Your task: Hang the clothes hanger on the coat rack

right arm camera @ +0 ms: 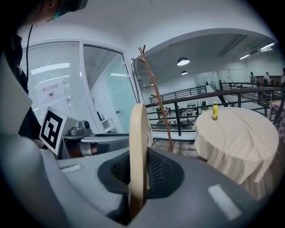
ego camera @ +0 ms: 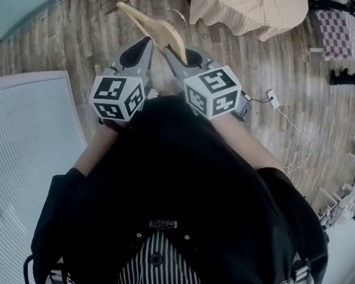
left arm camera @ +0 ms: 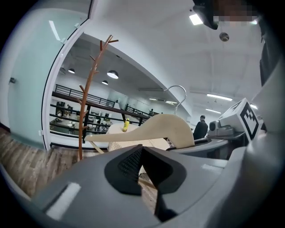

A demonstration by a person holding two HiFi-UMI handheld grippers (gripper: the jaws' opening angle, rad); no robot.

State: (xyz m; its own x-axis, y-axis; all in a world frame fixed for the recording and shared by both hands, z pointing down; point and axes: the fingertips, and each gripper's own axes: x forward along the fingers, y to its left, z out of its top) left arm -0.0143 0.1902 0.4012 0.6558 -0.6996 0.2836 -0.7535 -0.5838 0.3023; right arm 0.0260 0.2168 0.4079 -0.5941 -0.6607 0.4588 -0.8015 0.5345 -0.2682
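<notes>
The right gripper (right arm camera: 138, 153) is pinched on the wooden hanger (right arm camera: 138, 127). In the right gripper view the hanger stands edge-on between the two dark pads, which press on its flat faces. In the head view its pale body reaches forward past the jaw tips, up off the wooden floor (ego camera: 51, 44).

The left gripper (left arm camera: 142, 149) sits just beside the right one. Its pads are pressed together with nothing between them, so it takes no part in the grip. From its camera the hanger shows side-on, with the metal hook (left arm camera: 178, 91) rising free above the curved shoulder.

Further out, the coat rack (right arm camera: 156, 95) is a thin brown pole with short bare branches, standing ahead near a glass wall. It is well apart from the hanger and nothing hangs on it. To its right is a round table (right arm camera: 240, 147) under a cream checked cloth, with a yellow bottle (right arm camera: 215, 110) on top.

The first part of the task looks done: the hanger is firmly in hand and both grippers face the rack. The hanging itself is not yet begun. What is left is to close the gap, lift the hook to one of the branches, settle it over and let go. The hook is clear of the jaws, which should help.
</notes>
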